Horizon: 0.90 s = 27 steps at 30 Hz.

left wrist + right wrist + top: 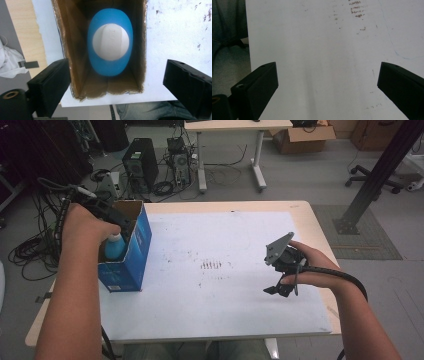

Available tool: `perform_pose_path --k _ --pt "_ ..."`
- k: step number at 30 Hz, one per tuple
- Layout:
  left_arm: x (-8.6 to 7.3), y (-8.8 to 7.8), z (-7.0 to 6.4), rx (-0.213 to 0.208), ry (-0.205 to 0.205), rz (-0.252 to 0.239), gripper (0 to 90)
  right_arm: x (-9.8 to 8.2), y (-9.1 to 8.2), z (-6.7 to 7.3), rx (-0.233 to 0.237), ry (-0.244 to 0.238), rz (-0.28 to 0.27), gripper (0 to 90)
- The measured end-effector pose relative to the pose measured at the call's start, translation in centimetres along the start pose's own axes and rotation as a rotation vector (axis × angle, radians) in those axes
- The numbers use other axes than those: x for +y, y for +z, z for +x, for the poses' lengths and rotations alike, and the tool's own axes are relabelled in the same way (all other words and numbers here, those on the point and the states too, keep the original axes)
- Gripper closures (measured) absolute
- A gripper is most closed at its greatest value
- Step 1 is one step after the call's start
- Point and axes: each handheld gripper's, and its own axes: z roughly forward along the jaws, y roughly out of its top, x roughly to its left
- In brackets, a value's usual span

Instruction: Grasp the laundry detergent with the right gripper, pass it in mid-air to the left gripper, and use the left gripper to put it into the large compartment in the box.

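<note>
Bottle [110, 42] stood upright inside the open blue box [134, 251]; left tongs [115, 82] hung spread above it, apparently clear. Right tongs [327, 87] gaped over the desk [240, 310].

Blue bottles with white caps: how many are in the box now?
1. The blue plastic bottle with a white cap stands upright inside the blue cardboard box, at the table's left edge; nothing else shows inside.

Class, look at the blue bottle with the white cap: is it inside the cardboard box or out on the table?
Inside. The blue bottle stands upright within the box walls, cap up; the left tongs above it are open, not gripping.
</note>
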Motion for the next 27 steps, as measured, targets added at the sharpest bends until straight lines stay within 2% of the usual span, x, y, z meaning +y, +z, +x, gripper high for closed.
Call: perform_pose_path --k 6,10,15,16,17,19,23,27 --pt "-0.2 -0.9 -0.4 0.014 -0.002 -0.004 3.3 -0.1 -0.1 0.0 0.0 -0.004 -0.004 3.3" --pt "-0.3 -1.9 -0.9 0.031 0.017 -0.009 0.3 -0.1 -0.5 0.1 -0.001 -0.003 -0.006 3.3" --pt "-0.4 -4.2 -2.6 0.024 0.1 -0.051 0.3 -0.2 -0.8 -0.1 -0.004 -0.006 -0.006 3.3" --pt "-0.4 -4.2 -2.6 0.024 0.1 -0.051 0.3 -0.2 -0.8 -0.1 -0.004 -0.006 -0.006 3.3" --pt "-0.4 -5.1 -3.4 0.025 0.148 -0.09 0.3 -0.1 -1.0 -0.2 -0.005 -0.002 -0.003 3.3" --pt "-0.6 -6.2 -4.2 0.009 0.188 -0.132 0.3 0.0 -1.1 -0.2 -0.008 -0.001 0.0 3.2" --pt "-0.9 -7.8 -6.0 -0.008 0.281 -0.169 0.2 0.1 -1.3 -0.1 -0.012 -0.006 -0.006 3.2" --pt "-1.3 -9.1 -8.1 0.013 0.375 -0.234 0.3 0.3 -1.6 0.0 -0.016 -0.015 0.0 3.3"
